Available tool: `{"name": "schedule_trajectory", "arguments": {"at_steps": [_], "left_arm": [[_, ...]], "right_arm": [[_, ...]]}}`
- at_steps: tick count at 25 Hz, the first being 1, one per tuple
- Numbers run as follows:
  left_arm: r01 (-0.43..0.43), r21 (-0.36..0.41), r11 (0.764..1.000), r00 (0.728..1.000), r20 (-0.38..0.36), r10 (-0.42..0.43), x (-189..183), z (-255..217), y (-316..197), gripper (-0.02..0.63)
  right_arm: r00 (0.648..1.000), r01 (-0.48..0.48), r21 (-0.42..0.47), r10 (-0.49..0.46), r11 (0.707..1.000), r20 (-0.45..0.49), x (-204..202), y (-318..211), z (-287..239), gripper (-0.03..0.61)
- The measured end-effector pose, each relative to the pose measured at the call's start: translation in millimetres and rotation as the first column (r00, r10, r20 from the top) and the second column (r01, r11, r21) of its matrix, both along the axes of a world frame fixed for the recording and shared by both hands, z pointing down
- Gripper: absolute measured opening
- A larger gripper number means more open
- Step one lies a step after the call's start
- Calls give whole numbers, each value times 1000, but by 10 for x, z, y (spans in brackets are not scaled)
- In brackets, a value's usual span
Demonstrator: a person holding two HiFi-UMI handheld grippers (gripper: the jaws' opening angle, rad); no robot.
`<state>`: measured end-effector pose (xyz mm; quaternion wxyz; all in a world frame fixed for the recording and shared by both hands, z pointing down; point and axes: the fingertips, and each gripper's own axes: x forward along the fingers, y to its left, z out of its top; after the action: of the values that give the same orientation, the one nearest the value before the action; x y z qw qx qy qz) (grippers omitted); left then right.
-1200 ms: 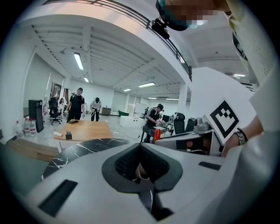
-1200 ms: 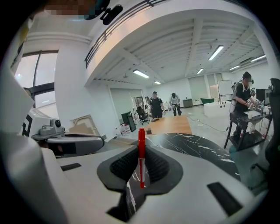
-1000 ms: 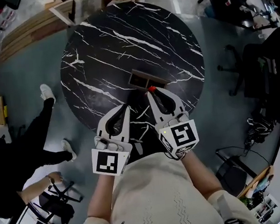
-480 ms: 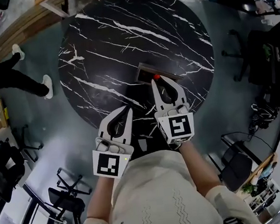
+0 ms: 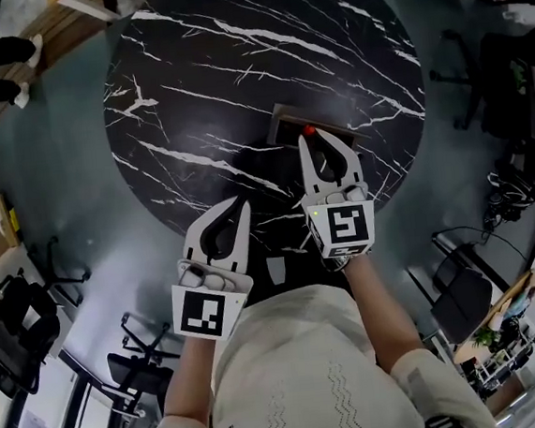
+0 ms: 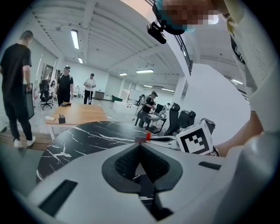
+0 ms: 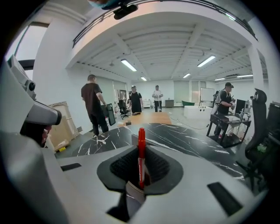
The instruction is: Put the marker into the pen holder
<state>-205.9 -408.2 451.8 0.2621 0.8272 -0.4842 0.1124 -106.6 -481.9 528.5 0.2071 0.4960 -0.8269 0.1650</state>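
Two grippers are over the near side of the black marble table [image 5: 234,61]. Right gripper [image 5: 314,143] is clamped on the red marker [image 7: 141,154]. We see the marker pinched between the pads, running along the jaws, with its red end poking out past the tips. From the head view that red end sits right at the near edge of the pen holder [image 5: 285,119], a brownish rectangular box around mid-table. We can't tell whether they touch. Left gripper [image 5: 236,209] has its jaws pressed together with nothing between them. It sits beside the right one, further back, near the table's edge. Several people [image 7: 93,105] are standing in the room beyond the table.
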Motion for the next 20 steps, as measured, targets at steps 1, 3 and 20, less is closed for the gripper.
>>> {"name": "schedule_trajectory", "arguments": {"at_steps": [1, 3, 20], "left_arm": [[-1, -3, 1000, 1000, -1, 1, -9, 18, 0, 12], [-3, -9, 1000, 1000, 0, 3, -25, 56, 15, 12], [-19, 30, 999, 1000, -13, 19, -45, -83, 97, 12]], "right_arm": [[1000, -1, -6, 1, 1000, -4, -5, 0, 39, 56], [1000, 2, -16, -2, 1000, -9, -20, 0, 105, 57], [981, 136, 12, -136, 991, 135, -169, 181, -477, 55]]}}
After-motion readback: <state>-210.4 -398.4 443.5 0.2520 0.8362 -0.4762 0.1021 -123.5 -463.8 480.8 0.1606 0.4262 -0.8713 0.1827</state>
